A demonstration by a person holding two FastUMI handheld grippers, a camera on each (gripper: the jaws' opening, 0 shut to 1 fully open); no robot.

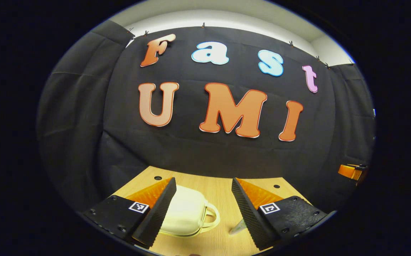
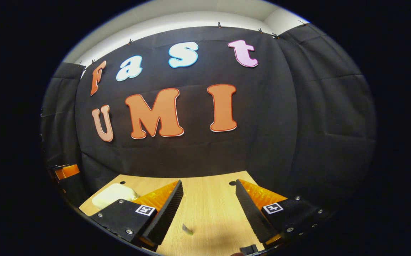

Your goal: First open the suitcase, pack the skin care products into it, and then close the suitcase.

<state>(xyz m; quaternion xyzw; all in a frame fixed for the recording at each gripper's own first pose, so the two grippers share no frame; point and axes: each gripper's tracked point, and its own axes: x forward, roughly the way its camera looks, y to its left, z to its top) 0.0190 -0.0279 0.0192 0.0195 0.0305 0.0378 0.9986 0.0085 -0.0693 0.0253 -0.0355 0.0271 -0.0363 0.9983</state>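
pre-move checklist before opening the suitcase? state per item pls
1. Left tool open: ok, jaws spread, nothing held.
2. Right tool open: ok, nothing held.
3. Suitcase on the table, closed, handle toward the gap between the left tool's fingers: ok.
4. Suitcase latch or zip: cannot tell.
5. Skin care products located: cannot tell; a small pale item lies by the left tool, too little visible to identify.
6. Bare table ahead of the right tool: ok.
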